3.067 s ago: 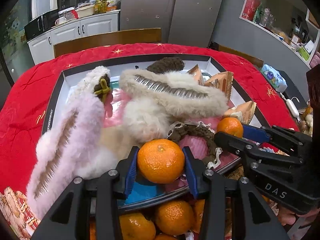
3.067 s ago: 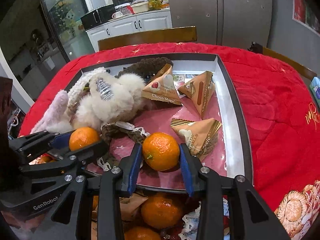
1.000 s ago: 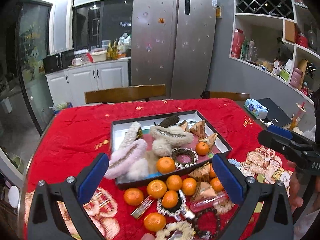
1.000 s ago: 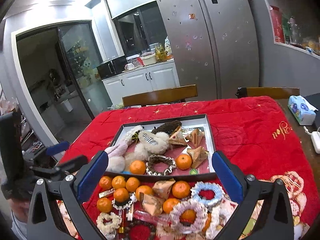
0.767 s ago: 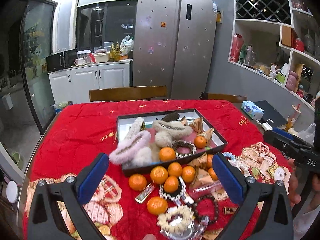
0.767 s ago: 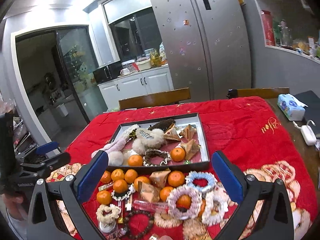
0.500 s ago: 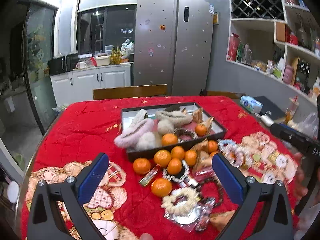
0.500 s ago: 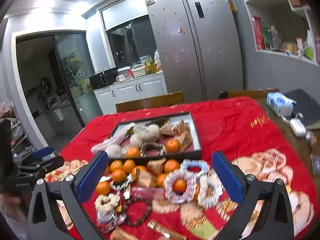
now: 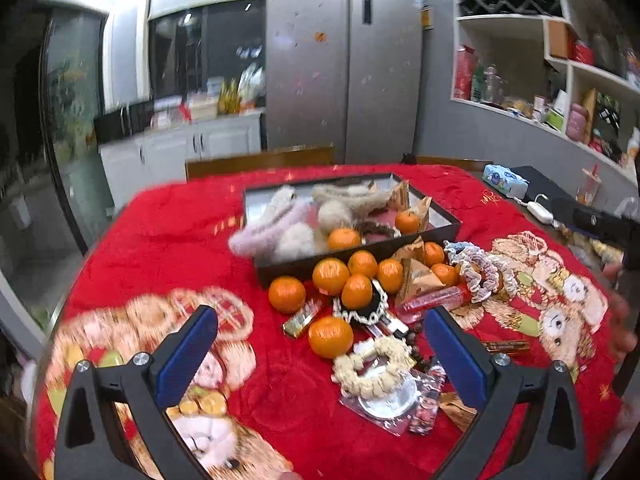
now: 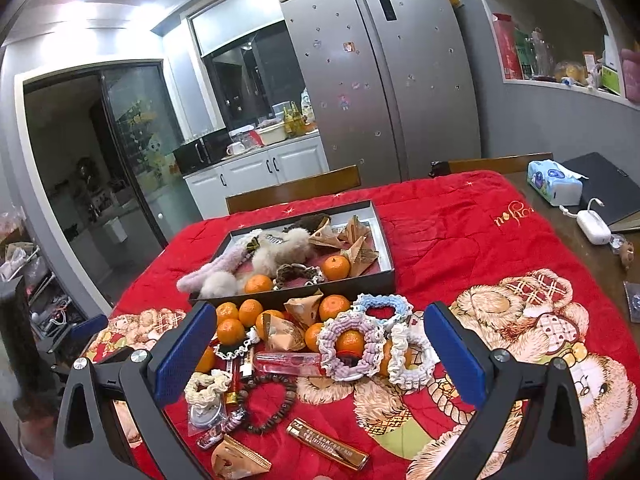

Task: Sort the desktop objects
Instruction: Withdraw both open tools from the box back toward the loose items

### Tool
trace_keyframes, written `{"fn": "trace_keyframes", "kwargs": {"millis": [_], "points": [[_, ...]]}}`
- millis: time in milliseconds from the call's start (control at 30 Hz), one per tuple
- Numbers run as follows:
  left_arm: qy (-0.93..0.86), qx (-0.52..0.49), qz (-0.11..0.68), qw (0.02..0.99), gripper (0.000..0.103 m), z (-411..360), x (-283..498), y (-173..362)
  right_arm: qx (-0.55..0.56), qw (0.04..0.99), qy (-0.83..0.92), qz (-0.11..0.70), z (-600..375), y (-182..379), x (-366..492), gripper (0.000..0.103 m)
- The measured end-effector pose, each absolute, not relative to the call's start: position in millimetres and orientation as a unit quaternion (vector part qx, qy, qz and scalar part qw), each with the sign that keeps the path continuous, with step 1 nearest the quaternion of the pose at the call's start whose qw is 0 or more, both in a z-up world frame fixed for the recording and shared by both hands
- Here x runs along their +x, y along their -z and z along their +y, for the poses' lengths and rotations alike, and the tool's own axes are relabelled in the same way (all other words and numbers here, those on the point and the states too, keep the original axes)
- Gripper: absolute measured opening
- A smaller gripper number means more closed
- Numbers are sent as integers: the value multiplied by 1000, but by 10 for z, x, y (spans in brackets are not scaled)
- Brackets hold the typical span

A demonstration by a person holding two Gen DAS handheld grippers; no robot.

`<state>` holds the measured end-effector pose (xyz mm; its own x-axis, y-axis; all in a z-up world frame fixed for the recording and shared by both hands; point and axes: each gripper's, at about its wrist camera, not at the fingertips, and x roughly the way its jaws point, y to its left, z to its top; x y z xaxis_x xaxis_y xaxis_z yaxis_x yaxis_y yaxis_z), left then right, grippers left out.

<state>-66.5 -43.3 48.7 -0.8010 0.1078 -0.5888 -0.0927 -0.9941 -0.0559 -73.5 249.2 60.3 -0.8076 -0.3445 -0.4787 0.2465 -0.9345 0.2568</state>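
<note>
A black box (image 9: pixel 348 258) (image 10: pixel 390 256) on the red tablecloth holds fluffy hair clips (image 9: pixel 276 224) (image 10: pixel 276 256), wrapped triangular snacks (image 10: pixel 356 244) and two mandarins (image 9: pixel 344 238) (image 10: pixel 336 267). In front of it lie several loose mandarins (image 9: pixel 330 276) (image 10: pixel 232 330), scrunchies (image 9: pixel 370 368) (image 10: pixel 352 340), a bead bracelet (image 10: pixel 266 402) and small packets. My left gripper (image 9: pixel 320 354) is open and empty, high above the near table edge. My right gripper (image 10: pixel 320 354) is likewise open and empty, well back from the pile.
A wooden chair (image 10: pixel 294 190) stands behind the table. A tissue pack (image 10: pixel 554 182), a dark laptop (image 10: pixel 608 188) and a white charger (image 10: pixel 594 226) lie at the right. The other gripper (image 9: pixel 596 224) shows at the left wrist view's right edge.
Both grippers let go of the mandarins they held over the box, opened wide and pulled back and up from the table; the two mandarins now lie in the box.
</note>
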Motion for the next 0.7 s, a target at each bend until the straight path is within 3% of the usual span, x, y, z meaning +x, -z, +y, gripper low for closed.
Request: {"fn": "trace_keyframes", "kwargs": {"millis": [133,700], "points": [[-937,-343,-58,30,103,-568,-783,-363,269,164,945,-88,2474,-579,-736,103],[-928,-360,-73,65,103,-456,-1178,-144,323,178,925,-89,2389,-233,-1052,103]]}}
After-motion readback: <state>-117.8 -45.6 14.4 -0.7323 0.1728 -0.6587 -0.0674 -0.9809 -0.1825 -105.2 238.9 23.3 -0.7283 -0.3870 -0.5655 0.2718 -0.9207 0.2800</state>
